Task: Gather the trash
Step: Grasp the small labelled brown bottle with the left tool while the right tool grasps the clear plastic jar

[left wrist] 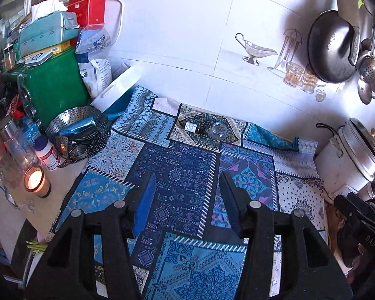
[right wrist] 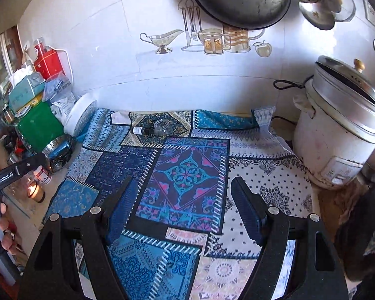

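A small dark bottle with a white label lies on its side on the patterned cloth near the wall. A small clear glass jar stands just right of it. Both also show in the right wrist view, the bottle and the jar. My left gripper is open and empty, held above the cloth well short of both. My right gripper is open and empty, also over the cloth, short of them.
A lit candle in a glass stands at the left by a perforated metal basket, a white pill bottle, a green box and a tissue box. A white rice cooker stands right. A wok hangs on the wall.
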`<action>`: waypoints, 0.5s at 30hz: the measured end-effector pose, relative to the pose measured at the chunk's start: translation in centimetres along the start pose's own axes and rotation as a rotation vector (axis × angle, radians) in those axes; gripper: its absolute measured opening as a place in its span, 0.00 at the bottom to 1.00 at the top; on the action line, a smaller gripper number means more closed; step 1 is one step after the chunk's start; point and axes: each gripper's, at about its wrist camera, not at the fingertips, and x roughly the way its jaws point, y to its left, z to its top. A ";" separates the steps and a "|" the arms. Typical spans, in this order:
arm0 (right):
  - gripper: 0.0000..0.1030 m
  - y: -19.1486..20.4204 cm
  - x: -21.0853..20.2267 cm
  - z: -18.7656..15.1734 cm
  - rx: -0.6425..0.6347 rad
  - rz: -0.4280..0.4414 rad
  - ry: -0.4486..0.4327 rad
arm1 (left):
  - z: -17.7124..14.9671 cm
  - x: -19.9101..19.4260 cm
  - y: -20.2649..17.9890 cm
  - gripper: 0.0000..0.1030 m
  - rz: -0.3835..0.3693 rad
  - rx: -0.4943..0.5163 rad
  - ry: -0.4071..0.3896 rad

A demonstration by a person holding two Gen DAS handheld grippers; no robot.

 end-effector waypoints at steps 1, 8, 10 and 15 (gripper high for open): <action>0.72 -0.1 1.1 0.5 0.000 0.019 0.007 | 0.6 0.6 -0.1 0.50 0.004 0.001 -0.007; 0.72 1.5 9.4 4.2 0.028 0.061 0.062 | 4.6 6.9 0.7 0.50 0.001 0.032 0.016; 0.72 2.4 12.1 5.2 0.039 0.057 0.074 | 5.9 9.2 1.6 0.50 -0.025 0.043 0.032; 0.72 4.7 20.1 7.5 0.071 -0.002 0.130 | 8.6 15.4 3.8 0.50 -0.064 0.067 0.103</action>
